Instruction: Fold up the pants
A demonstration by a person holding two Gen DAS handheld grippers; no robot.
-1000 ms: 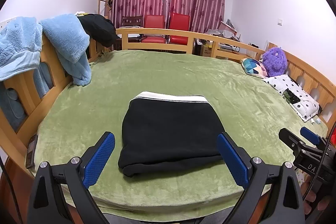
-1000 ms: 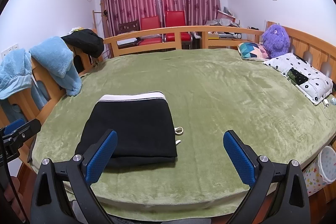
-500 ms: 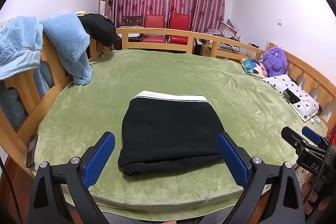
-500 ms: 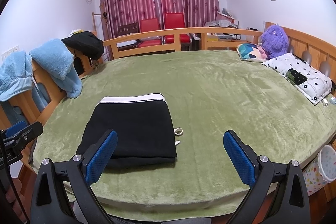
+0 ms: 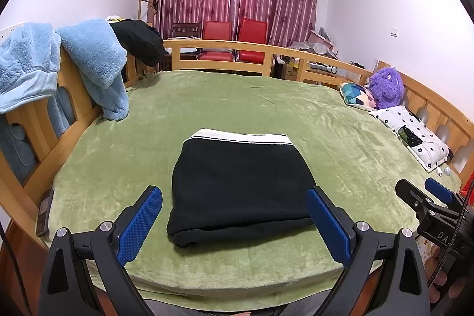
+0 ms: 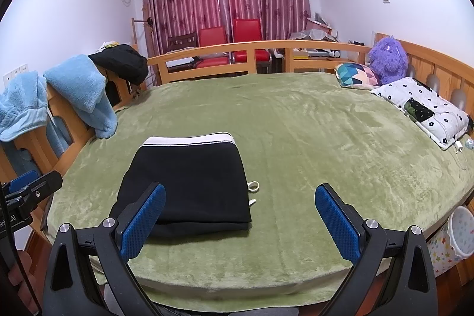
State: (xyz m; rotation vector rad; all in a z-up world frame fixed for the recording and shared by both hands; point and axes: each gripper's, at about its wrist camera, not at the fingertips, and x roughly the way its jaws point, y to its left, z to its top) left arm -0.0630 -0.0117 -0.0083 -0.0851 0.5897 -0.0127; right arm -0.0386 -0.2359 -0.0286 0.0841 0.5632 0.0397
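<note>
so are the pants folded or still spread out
Folded: the pants lie as a compact black rectangle on the green blanket, layers stacked at the near edge, white waistband at the far end. Neither gripper touches them.

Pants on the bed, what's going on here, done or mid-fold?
A person holds a gripper in each hand, and neither touches anything. The black pants lie folded in a compact rectangle on the green blanket, white waistband at the far edge and a drawstring loop poking out on the right. The left gripper and right gripper both hang open at the near edge of the bed, holding nothing. The fold looks finished, judging by the shape.
</note>
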